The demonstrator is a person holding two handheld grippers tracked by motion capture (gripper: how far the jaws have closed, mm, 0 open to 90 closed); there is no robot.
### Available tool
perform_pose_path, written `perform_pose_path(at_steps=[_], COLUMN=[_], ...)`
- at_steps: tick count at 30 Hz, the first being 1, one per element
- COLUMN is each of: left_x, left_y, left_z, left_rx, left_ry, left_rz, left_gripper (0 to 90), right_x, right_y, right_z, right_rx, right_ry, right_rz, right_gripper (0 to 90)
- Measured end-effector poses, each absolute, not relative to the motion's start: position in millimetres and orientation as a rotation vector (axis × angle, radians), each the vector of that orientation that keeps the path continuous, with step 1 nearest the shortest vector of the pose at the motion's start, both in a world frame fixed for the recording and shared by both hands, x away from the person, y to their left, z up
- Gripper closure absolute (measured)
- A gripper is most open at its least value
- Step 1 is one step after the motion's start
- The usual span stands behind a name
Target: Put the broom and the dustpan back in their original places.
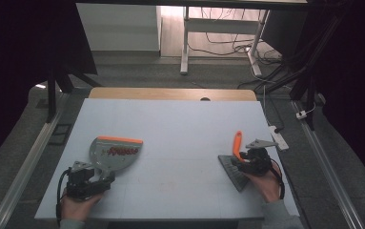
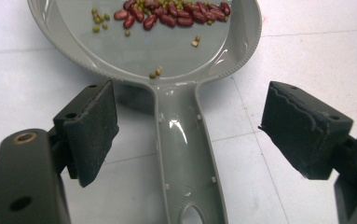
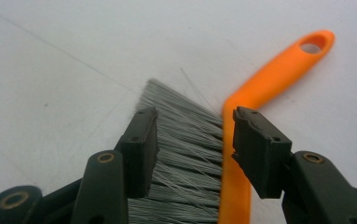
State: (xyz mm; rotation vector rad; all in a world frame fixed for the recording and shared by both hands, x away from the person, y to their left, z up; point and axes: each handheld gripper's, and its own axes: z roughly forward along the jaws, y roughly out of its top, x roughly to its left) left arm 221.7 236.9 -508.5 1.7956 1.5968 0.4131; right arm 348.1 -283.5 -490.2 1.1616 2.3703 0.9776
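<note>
A grey dustpan (image 1: 116,151) with an orange front lip lies at the table's left, holding red beans (image 2: 171,14) and a few small green ones. Its handle (image 2: 185,154) runs back between the jaws of my left gripper (image 2: 188,91), which stand wide apart and clear of it; the same gripper (image 1: 104,178) sits at the front left. At the right, a hand brush lies flat, with grey bristles (image 3: 181,140) and an orange handle (image 3: 278,70). My right gripper (image 3: 195,116) straddles the brush (image 1: 237,148), open, with one jaw over the bristles and the other beside the orange spine.
The white tabletop (image 1: 180,124) has a wooden strip along its far edge. Beyond it are desk legs (image 1: 185,43) and cables on the floor. A white power strip (image 1: 279,137) lies just off the right edge. Dark stand legs flank both sides.
</note>
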Motion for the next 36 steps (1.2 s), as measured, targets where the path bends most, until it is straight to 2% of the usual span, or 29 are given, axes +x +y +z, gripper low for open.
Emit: perform_pose_path(at_steps=[5,19,27,36], left_x=[221.3,243.5,259.9,259.3], left_y=[236.0,211.6,205.1,205.4], left_z=[-503.5,-498.9,-501.6,-506.9], left_rx=[1.843,2.008,2.038,2.056], left_ry=[1.505,1.181,1.140,1.122], left_rz=[0.441,0.344,0.286,0.249], left_gripper=[22.3,26.0,26.2,26.2], right_x=[344.3,338.3,333.3,328.1], right_y=[-278.2,-258.9,-245.6,-237.2], right_z=[-488.3,-489.5,-490.6,-491.2], right_rx=[1.082,0.937,0.854,0.783], right_ry=[2.402,2.488,2.508,2.507], right_rz=[1.014,1.079,1.145,1.164], right_gripper=[50.4,51.0,51.1,51.1])
